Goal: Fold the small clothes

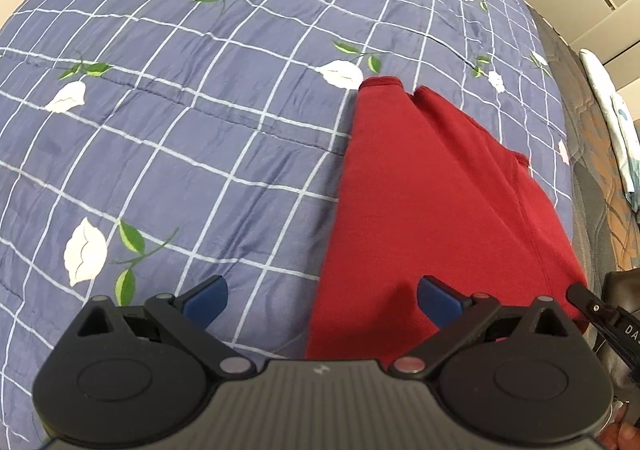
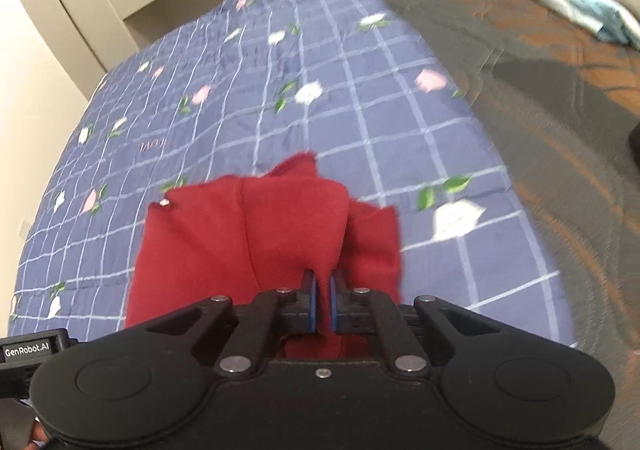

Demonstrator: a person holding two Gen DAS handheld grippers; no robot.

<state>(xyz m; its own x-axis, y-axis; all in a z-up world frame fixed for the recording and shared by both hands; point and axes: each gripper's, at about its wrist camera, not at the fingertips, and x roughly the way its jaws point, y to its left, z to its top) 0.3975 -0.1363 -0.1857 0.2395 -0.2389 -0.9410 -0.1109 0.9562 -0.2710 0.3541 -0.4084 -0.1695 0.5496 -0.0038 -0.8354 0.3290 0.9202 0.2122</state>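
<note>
On the blue flowered blanket (image 1: pixel 200 137), the soft, floppy red cloth (image 1: pixel 420 209) looks light; the right gripper (image 2: pixel 323 302) pinches its edge at 6 o'clock, while the left gripper (image 1: pixel 320 300) hangs wide open, and a corner looks best to grab.

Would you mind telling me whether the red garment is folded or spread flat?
Partly folded: the red garment lies doubled over itself, one edge pinched in the shut right tool.

Bed (image 2: pixel 540 97): blue checked floral quilt (image 1: pixel 180 129) spread on top; red garment (image 1: pixel 420 209) on quilt.
</note>
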